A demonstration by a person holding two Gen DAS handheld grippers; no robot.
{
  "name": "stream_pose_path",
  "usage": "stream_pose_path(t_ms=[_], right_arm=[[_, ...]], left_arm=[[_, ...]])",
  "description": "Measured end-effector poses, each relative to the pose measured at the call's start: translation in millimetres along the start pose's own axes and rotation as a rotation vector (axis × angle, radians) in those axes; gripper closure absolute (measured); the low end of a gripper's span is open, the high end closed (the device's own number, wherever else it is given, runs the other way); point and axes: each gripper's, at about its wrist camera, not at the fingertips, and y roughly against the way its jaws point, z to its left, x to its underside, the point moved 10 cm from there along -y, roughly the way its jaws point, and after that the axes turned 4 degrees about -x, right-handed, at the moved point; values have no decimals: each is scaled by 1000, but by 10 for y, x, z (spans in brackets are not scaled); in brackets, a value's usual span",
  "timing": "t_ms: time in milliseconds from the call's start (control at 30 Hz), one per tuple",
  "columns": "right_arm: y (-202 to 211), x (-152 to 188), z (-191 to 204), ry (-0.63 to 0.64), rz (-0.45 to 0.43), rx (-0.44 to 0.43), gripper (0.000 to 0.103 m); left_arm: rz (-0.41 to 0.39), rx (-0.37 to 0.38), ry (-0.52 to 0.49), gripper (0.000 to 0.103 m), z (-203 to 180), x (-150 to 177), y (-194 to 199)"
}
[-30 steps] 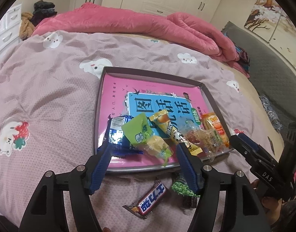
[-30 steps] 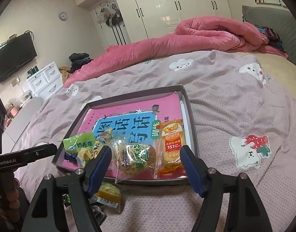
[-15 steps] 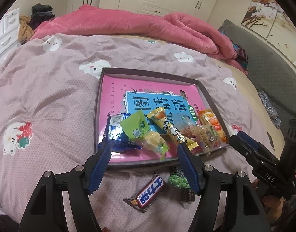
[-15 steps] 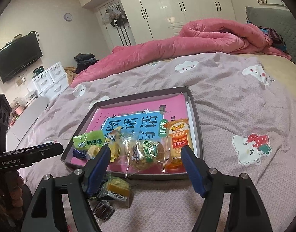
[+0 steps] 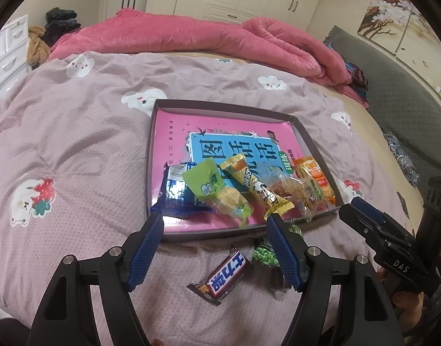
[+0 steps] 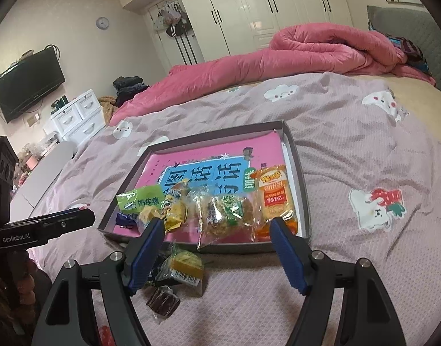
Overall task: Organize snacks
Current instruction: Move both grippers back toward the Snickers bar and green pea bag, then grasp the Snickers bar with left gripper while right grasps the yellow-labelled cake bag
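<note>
Both views now take in slightly more of the bed than a second ago, with more loose snacks visible below the tray's near rim; the snacks themselves have not shifted. Left tool (image 5: 214, 219): jaws wide, nothing between the pads, and they have just been opening a little further. Right tool (image 6: 217, 223): jaws wide, empty, hovering over the near rim of the tray (image 5: 150, 155). Tray lies flat on the pink-lilac bed cover (image 5: 76, 150), lined by a pink and blue printed sheet. Along its near edge, in a row: blue packet (image 5: 174, 193), green packet (image 5: 208, 184), yellow stick pack (image 5: 255, 184), clear cracker bag (image 6: 223, 210), orange packet (image 6: 273, 199). Outside the tray on the cover, just below its rim: chocolate bar (image 5: 226, 274), green pea bag (image 5: 263, 253), yellow-green cake pack (image 6: 185, 265), dark brown wrapped sweet (image 6: 162, 301). Rolled pink duvet (image 5: 191, 37) sits at the far side of the bed.
</note>
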Motion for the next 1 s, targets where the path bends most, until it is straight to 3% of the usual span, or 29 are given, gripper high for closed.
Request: stream_pose_path(t_ms=[533, 1000], right_arm=[[-48, 167, 107, -7, 54, -26, 28], [-157, 331, 144, -34, 122, -42, 28]], left_arm=[[29, -10, -31, 27, 37, 156, 22], [108, 4, -63, 27, -8, 423, -106]])
